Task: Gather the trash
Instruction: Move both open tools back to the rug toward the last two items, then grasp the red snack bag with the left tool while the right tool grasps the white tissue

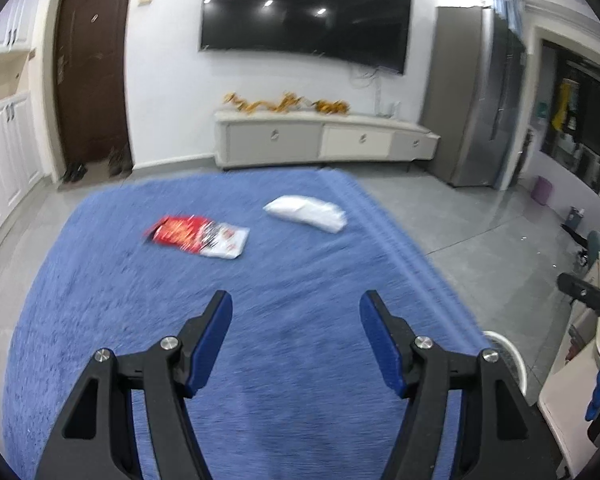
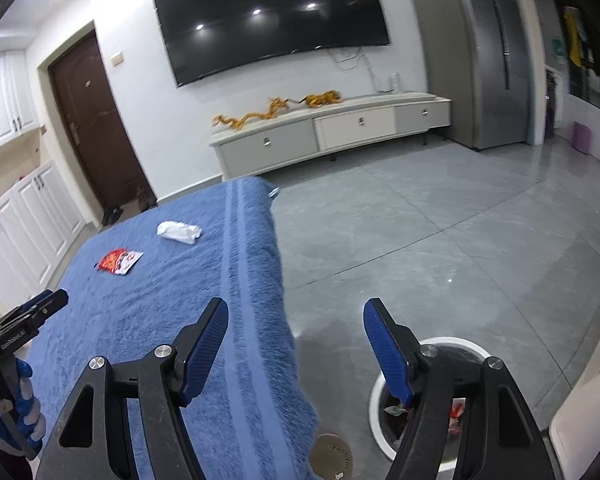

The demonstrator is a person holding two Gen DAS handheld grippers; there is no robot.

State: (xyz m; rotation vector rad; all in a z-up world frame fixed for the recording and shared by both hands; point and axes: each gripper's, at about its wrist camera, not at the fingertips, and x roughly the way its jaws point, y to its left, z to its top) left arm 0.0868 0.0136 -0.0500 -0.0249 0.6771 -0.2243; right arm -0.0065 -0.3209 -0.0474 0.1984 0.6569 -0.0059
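Note:
A red and white snack wrapper (image 1: 198, 235) lies on the blue towel-covered table (image 1: 140, 312), with a crumpled white bag (image 1: 306, 213) to its right. My left gripper (image 1: 296, 312) is open and empty above the near part of the towel. My right gripper (image 2: 296, 316) is open and empty over the table's right edge, above a white round trash bin (image 2: 384, 384) on the floor that holds some wrappers. In the right wrist view the wrapper (image 2: 119, 261) and the white bag (image 2: 179, 232) lie far off to the left.
Grey tiled floor (image 2: 440, 240) spreads right of the table. A TV cabinet (image 2: 328, 136) stands against the far wall under a wall-mounted TV (image 1: 304, 12). A fridge (image 2: 496, 52), a brown door (image 1: 90, 80) and white cupboards (image 1: 4, 160) line the room. A round cork mat (image 2: 332, 456) lies by the bin.

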